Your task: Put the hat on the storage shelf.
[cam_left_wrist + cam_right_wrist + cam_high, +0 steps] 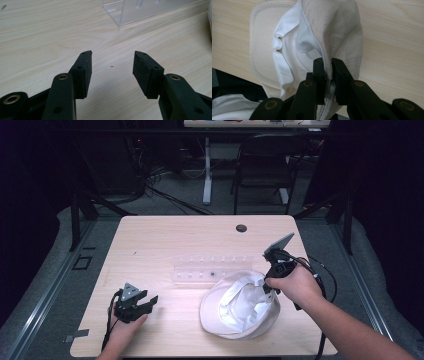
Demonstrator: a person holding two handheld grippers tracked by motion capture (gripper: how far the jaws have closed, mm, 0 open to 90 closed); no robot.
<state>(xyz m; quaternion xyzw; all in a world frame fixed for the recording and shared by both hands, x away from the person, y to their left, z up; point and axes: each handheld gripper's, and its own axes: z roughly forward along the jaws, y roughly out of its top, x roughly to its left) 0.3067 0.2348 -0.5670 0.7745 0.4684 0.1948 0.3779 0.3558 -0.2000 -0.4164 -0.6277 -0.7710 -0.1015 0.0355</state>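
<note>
On the pale wood-grain bench (165,232), a white cap gets pinched at its rim.

The cap (240,312) is soft woven cotton with a smoother white lining, lying crown-down right of centre, its back edge seemingly lifted. The right claw (327,61) is pressed together on that edge; the left claw (112,62) rests spread and empty, near a clear plastic rack (210,269).

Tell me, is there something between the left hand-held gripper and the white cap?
Nothing visible. The left hand-held gripper rests open on bare table, and the cap lies to its right. The clear plastic rack stands farther back, outside that path.
</note>
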